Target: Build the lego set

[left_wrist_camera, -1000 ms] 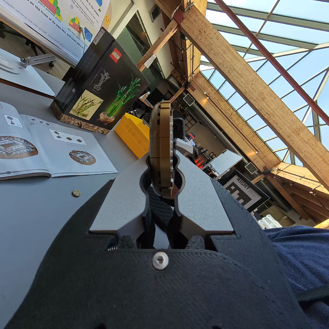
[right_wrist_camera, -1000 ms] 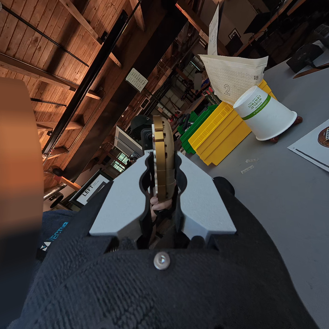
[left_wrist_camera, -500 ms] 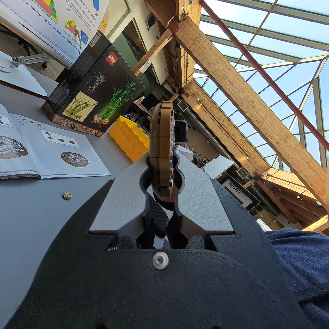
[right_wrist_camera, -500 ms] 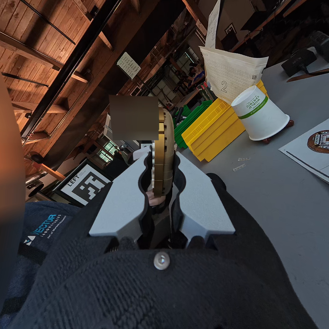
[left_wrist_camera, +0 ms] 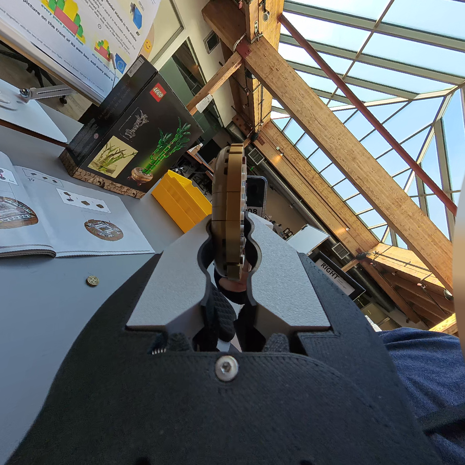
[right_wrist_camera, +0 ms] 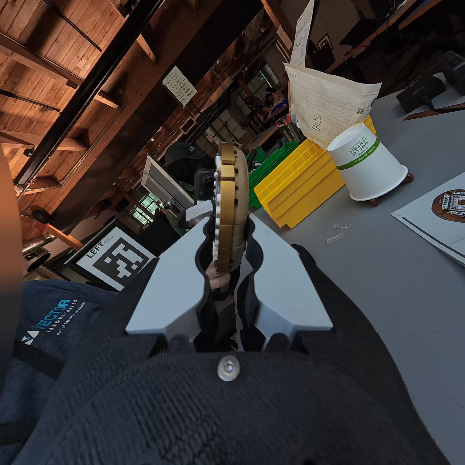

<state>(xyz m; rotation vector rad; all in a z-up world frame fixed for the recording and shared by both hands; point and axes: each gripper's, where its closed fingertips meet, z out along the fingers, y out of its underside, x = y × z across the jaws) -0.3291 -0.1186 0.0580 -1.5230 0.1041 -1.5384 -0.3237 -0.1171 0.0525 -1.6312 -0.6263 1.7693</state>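
A round brown lego base disc (left_wrist_camera: 227, 208) stands on edge, lifted above the grey table (left_wrist_camera: 50, 314). My left gripper (left_wrist_camera: 227, 226) is shut on its lower rim. My right gripper (right_wrist_camera: 227, 224) is shut on the same disc (right_wrist_camera: 230, 206) from the opposite side, facing the left one. The disc's studded face shows white and grey pieces along its edge. A small round gold tile (left_wrist_camera: 92, 280) lies loose on the table. The open instruction booklet (left_wrist_camera: 63, 221) lies to the left.
The black lego set box (left_wrist_camera: 130, 143) stands behind the booklet beside a yellow bin (left_wrist_camera: 181, 198). The right wrist view shows yellow (right_wrist_camera: 297, 181) and green (right_wrist_camera: 271, 158) bins, an upturned white cup (right_wrist_camera: 364, 163), a numbered paper bag (right_wrist_camera: 327, 108) and two clear small pieces (right_wrist_camera: 338, 231). Both grippers' tips are close together, under 4 cm apart. The small round gold tile (left_wrist_camera: 92, 280) lies around 20 centimeters away from my right fingertips.
Both grippers stay shut on the disc. The held disc and both grippers have turned slightly, so the background has shifted and the left gripper's marker shows more in the right wrist view.
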